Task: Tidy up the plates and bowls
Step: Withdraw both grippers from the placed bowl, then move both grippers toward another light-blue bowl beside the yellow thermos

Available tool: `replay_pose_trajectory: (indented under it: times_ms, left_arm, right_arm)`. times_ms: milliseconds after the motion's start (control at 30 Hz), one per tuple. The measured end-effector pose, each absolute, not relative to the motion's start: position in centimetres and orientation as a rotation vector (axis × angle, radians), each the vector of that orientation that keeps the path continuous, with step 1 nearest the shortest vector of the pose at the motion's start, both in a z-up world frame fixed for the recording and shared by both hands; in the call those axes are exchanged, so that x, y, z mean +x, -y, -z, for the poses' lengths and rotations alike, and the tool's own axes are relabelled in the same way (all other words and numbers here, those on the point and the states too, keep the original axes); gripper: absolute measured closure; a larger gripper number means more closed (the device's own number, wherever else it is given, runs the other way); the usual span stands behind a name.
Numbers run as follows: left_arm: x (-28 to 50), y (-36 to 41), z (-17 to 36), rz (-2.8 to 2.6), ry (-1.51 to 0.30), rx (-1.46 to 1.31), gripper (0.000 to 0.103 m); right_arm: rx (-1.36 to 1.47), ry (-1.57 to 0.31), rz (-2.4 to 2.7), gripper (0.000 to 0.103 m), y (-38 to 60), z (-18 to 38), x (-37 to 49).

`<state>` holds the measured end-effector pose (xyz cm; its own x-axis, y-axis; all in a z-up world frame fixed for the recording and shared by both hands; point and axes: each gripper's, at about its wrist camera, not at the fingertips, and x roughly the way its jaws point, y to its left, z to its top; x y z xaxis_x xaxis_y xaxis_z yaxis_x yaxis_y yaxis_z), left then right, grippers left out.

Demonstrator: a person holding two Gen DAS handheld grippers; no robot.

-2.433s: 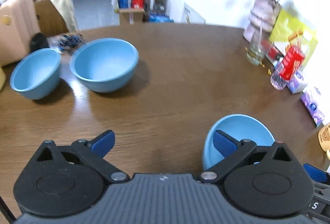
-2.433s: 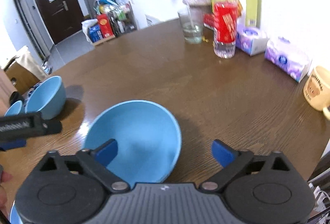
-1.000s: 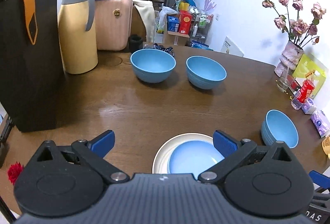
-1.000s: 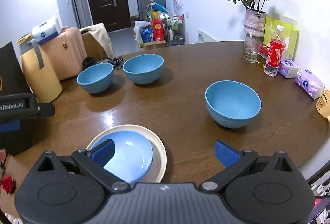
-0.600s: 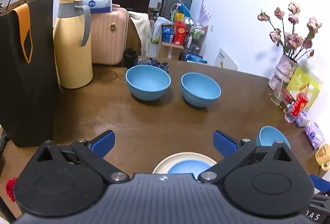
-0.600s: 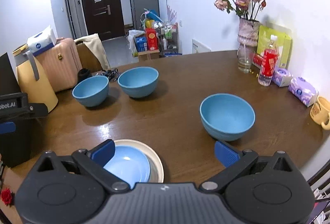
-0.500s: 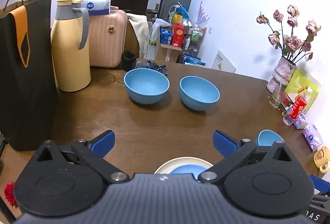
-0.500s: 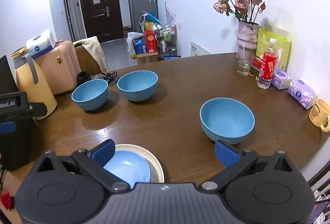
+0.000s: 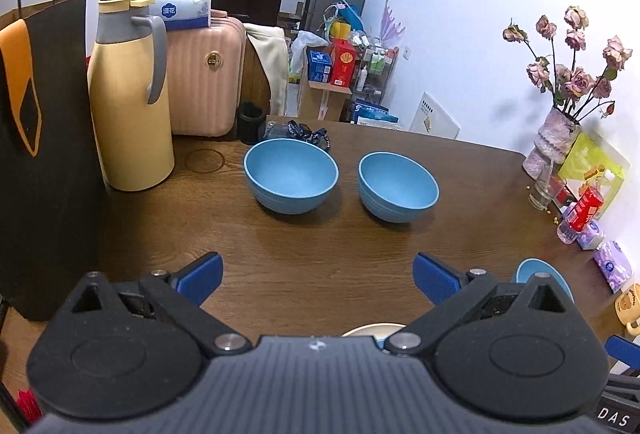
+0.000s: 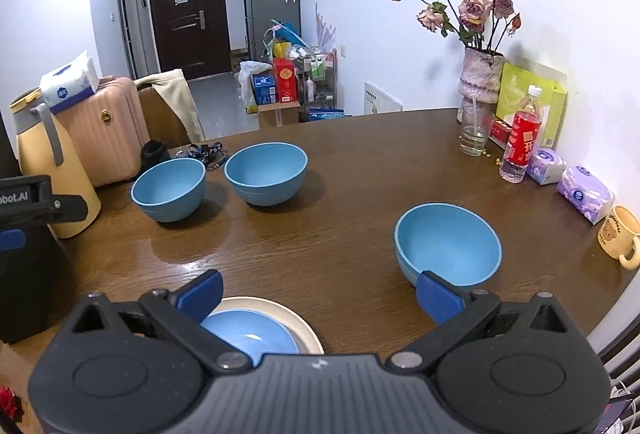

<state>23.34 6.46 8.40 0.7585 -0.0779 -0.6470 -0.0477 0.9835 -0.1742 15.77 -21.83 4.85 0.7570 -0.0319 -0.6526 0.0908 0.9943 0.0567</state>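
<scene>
Part of the sorting looks done: a blue plate [image 10: 250, 338] is seen stacked inside a cream plate [image 10: 308, 326] at the near edge of the wooden table [image 10: 360, 170], just under the right gripper [image 10: 318, 292]. Three blue bowls are not yet gathered — a near bowl [image 10: 448, 250] stands well to the right of the plate stack, while a left far bowl [image 10: 168, 190] and a right far bowl [image 10: 266, 174] stand close together well beyond it, toward the yellow thermos [image 10: 52, 170]. Nesting them is judged to be what remains. Both tools are held above the table with nothing between their tongs: the left gripper [image 9: 318, 276] is spread wide, and so is the right.
</scene>
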Motion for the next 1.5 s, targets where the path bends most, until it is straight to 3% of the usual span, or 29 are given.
replay_pose_trajectory:
  times_ms: [1500]
  left_arm:
    - [41.2,-14.6,-4.4,-0.211,-0.818,-0.252,0.0]
  right_arm:
    - [0.124,-0.916,-0.011,0.0,11.8,-1.6,36.8]
